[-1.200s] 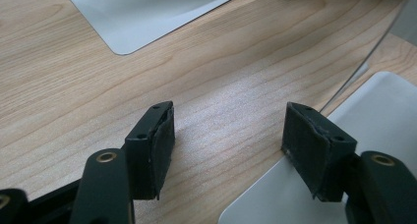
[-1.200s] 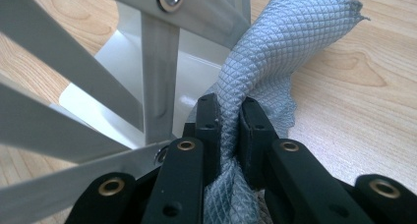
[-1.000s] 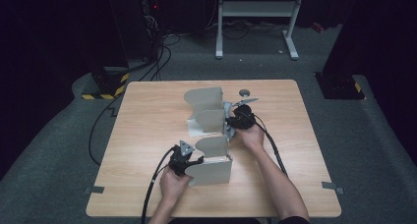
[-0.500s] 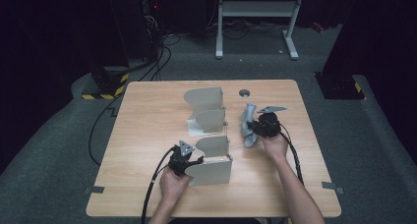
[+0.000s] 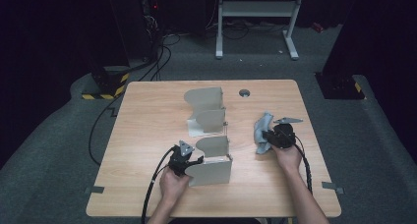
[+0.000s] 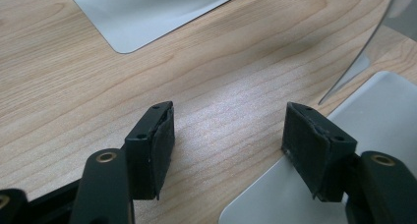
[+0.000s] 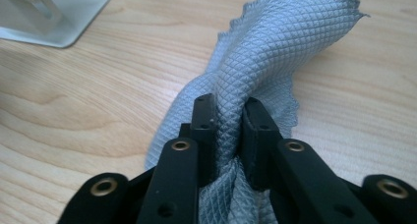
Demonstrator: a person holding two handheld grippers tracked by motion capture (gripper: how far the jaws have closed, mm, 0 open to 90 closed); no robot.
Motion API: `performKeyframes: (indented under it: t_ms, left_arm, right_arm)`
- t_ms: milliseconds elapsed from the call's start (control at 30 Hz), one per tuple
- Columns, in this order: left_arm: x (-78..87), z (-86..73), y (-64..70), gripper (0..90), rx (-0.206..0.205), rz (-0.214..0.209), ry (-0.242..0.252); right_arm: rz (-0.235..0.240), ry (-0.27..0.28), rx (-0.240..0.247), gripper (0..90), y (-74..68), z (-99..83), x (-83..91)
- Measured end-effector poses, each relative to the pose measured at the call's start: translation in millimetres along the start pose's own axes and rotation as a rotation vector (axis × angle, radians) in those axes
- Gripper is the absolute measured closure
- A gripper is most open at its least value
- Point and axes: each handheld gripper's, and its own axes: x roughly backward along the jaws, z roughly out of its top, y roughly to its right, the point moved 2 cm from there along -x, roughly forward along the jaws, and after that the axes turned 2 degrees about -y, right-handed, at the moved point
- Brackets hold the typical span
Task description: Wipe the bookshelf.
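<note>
On the table point(image 5: 147, 135), the metal rack point(image 5: 211, 157) stands at centre, its near plate beside my left gripper point(image 5: 189, 161) at seven o'clock. That one's fingers point(image 6: 157, 145) are spread, holding nothing, one hovering over the rack's base. At four o'clock my right gripper point(image 7: 227, 121) pinches the grey cloth point(image 7: 280, 47), bunched and lying on the wood, apart from the rack. To wipe well, I judge I should steady the plate with my left and keep the pinch firm.
</note>
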Motion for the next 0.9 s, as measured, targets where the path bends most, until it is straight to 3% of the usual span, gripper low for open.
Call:
performKeyframes:
  t_ms: [200, 333, 433, 600, 900]
  left_arm:
    - [0.1, 0.0, -0.4, 36.7, 0.005, -0.003, 0.001]
    - [0.1, 0.0, -1.4, 35.3, 0.007, -0.018, 0.003]
    - [0.3, 0.0, -2.2, 34.8, 0.001, -0.025, 0.002]
    - [2.1, 0.1, -1.9, 43.4, -0.037, -0.033, 0.000]
    - [10.0, 0.9, -11.5, 40.9, -0.004, -0.025, -0.007]
  right_arm:
    - [-0.012, -0.004, -0.022, 62.1, 1.2, -3.6, 1.0]
    - [-0.040, -0.006, -0.006, 51.9, -1.7, -3.3, 7.6]
    - [-0.060, 0.023, 0.007, 50.2, -3.9, -3.0, 14.4]
    - [-0.069, 0.051, 0.015, 50.0, -5.4, -3.1, 25.7]
    - [-0.079, 0.142, 0.041, 54.8, -14.1, -2.3, 46.4]
